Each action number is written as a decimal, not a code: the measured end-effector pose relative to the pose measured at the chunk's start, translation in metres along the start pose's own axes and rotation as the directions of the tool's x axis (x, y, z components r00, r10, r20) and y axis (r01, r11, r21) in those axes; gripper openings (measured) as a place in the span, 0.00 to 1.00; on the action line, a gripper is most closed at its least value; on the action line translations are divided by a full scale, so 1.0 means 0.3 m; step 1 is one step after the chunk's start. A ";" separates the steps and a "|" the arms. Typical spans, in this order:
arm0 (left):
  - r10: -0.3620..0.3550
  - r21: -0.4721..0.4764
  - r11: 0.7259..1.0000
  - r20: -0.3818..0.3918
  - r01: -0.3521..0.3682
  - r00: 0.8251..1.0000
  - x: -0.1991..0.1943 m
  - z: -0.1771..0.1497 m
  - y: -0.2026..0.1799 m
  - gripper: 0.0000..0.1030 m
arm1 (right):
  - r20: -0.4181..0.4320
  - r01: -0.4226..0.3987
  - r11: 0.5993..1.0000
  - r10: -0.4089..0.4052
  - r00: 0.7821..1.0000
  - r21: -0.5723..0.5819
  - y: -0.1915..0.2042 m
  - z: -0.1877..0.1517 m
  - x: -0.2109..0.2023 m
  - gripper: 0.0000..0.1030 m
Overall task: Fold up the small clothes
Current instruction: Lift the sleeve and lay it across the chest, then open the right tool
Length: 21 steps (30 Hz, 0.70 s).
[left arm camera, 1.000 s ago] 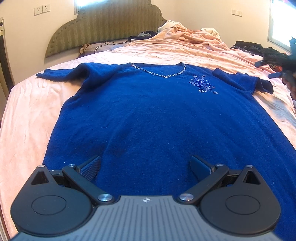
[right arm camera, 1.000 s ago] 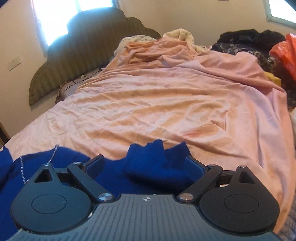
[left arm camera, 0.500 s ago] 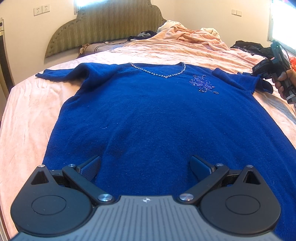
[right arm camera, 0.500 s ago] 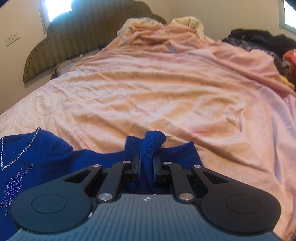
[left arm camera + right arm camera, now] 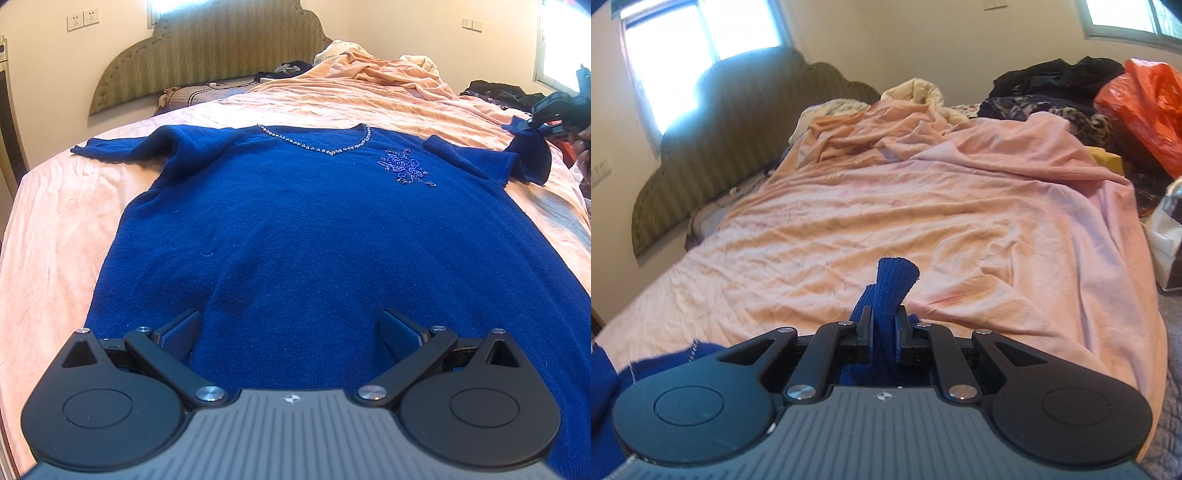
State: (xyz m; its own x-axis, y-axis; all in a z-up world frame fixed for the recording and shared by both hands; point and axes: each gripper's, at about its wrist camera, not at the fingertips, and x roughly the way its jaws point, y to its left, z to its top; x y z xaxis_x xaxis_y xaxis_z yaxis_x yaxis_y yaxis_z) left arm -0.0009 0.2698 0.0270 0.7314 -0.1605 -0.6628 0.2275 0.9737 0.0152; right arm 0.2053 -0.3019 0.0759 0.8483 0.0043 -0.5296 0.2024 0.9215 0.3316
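Note:
A blue knit sweater with a beaded neckline lies flat, front up, on the pink bedsheet. My left gripper is open over the sweater's hem, with nothing between its fingers. At the far right of the left wrist view, my right gripper holds the right sleeve cuff lifted off the bed. The right wrist view shows my right gripper shut on that blue cuff, which sticks up between the pads. The left sleeve lies stretched out flat.
A padded olive headboard stands at the far end. Bunched pink bedding is piled near it. Dark clothes and an orange plastic bag sit at the right side of the bed. A white bag is by the right edge.
My right gripper went from open around the sleeve cuff to shut on it, then lifted the cuff off the sheet. The left gripper stayed still.

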 end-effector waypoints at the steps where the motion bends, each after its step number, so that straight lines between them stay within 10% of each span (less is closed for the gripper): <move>1: 0.000 0.000 1.000 0.000 0.000 1.000 0.000 0.000 0.000 1.00 | 0.018 -0.011 1.000 0.011 1.000 0.006 0.003 0.004 -0.027 0.13; 10: -0.008 -0.005 1.000 0.003 0.008 1.000 0.000 0.001 0.002 1.00 | 0.141 -0.162 0.966 0.192 0.971 -0.201 0.296 -0.072 -0.295 0.14; 17: -0.017 -0.013 1.000 0.007 0.017 1.000 -0.002 0.000 0.010 1.00 | -0.007 -0.291 0.875 0.313 0.950 -0.387 0.650 -0.395 -0.273 0.14; 21: -0.025 -0.020 0.999 0.010 0.025 1.000 -0.004 0.000 0.015 1.00 | -0.093 -0.271 0.859 0.256 0.962 -0.434 0.794 -0.605 -0.218 0.46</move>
State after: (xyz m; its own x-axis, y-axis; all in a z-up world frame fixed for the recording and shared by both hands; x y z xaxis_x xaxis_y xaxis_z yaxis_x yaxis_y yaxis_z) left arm -0.0006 0.2745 0.0279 0.7319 -0.1863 -0.6554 0.2330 0.9723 -0.0162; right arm 0.1092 -0.0122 0.0478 0.8226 0.2762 -0.4970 -0.2682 0.9592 0.0891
